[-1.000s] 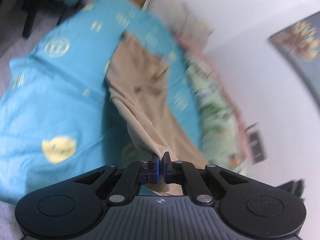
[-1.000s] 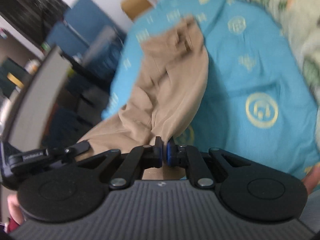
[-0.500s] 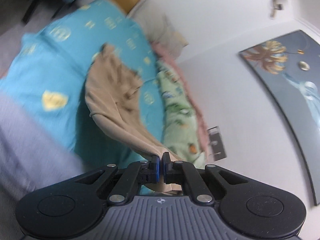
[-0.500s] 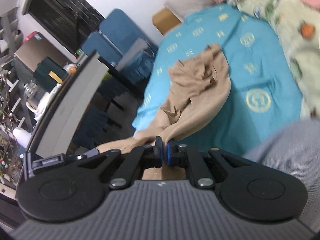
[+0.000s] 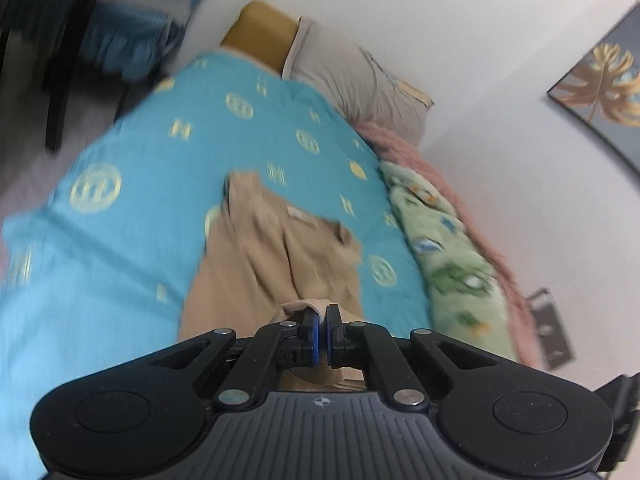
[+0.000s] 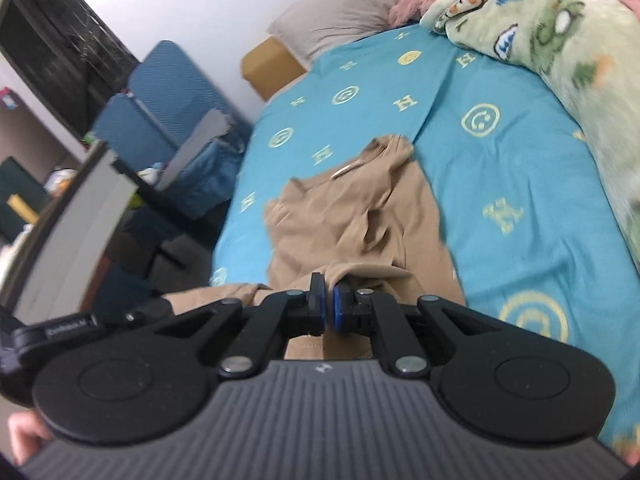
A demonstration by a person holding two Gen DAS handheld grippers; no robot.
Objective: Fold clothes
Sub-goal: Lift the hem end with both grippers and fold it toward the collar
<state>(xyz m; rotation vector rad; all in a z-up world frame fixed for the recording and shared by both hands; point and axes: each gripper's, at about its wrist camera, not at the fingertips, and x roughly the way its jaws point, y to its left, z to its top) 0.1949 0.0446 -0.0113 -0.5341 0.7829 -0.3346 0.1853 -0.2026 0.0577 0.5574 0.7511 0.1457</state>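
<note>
On the bed's teal sheet [image 6: 500,168], tan trousers [image 6: 360,216] lie rumpled and unfolded, near edge clenched by left tool [image 5: 320,317] and right tool [image 6: 325,300]; folding barely begun.

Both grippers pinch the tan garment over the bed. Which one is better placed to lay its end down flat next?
Probably the left gripper: the garment ahead of it looks fairly straight on the sheet. Ahead of the right gripper the cloth bunches in folds, so that end likely needs straightening first.

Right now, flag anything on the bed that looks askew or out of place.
The tan garment lies rumpled and bunched on the blue sheet, not flat. The left claw and right claw each pinch its near edge. Nothing looks spilled or damaged.
</note>
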